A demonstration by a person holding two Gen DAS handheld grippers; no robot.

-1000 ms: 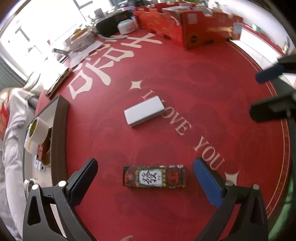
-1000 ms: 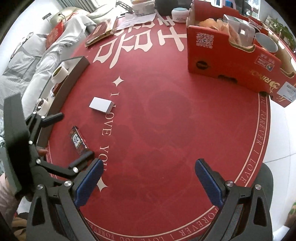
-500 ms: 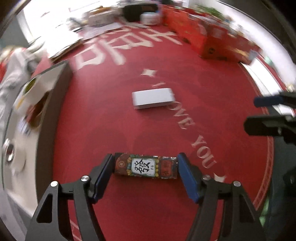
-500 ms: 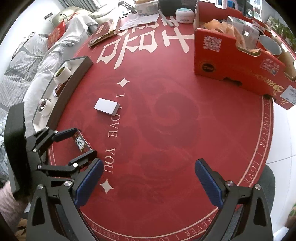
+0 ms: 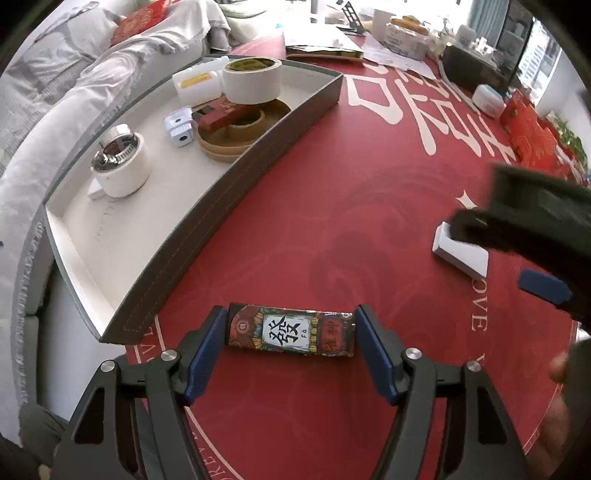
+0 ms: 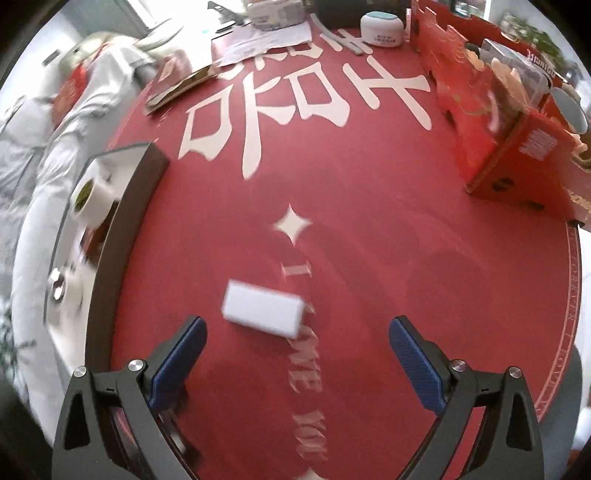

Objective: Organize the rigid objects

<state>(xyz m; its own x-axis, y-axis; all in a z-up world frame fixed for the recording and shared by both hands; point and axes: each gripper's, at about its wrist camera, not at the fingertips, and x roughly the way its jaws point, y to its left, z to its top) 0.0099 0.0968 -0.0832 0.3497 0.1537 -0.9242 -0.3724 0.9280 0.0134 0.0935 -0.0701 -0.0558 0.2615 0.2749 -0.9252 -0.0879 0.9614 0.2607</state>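
A small patterned box (image 5: pixel 290 330) with a black character on a white label lies on the red table mat. My left gripper (image 5: pixel 290 332) points steeply down and is shut on it, one blue pad against each short end. A white box (image 6: pixel 264 314) lies flat on the mat farther in. My right gripper (image 6: pixel 297 339) hangs open above it, and the box sits just ahead of the gap, nearer the left pad (image 6: pixel 177 363). In the left wrist view that gripper's dark body covers part of the white box (image 5: pixel 461 254).
A grey tray (image 5: pixel 207 221) at the mat's left edge holds tape rolls (image 5: pixel 253 79), a silver block and other small items. A red cardboard box (image 6: pixel 509 155) stands at the far right. Papers and a white jar (image 6: pixel 380 24) sit at the back.
My left gripper's jaws closed onto the patterned box's ends and the wrist rolled, so the tray now fills the view's left. The right gripper travelled across the mat to above the white box.
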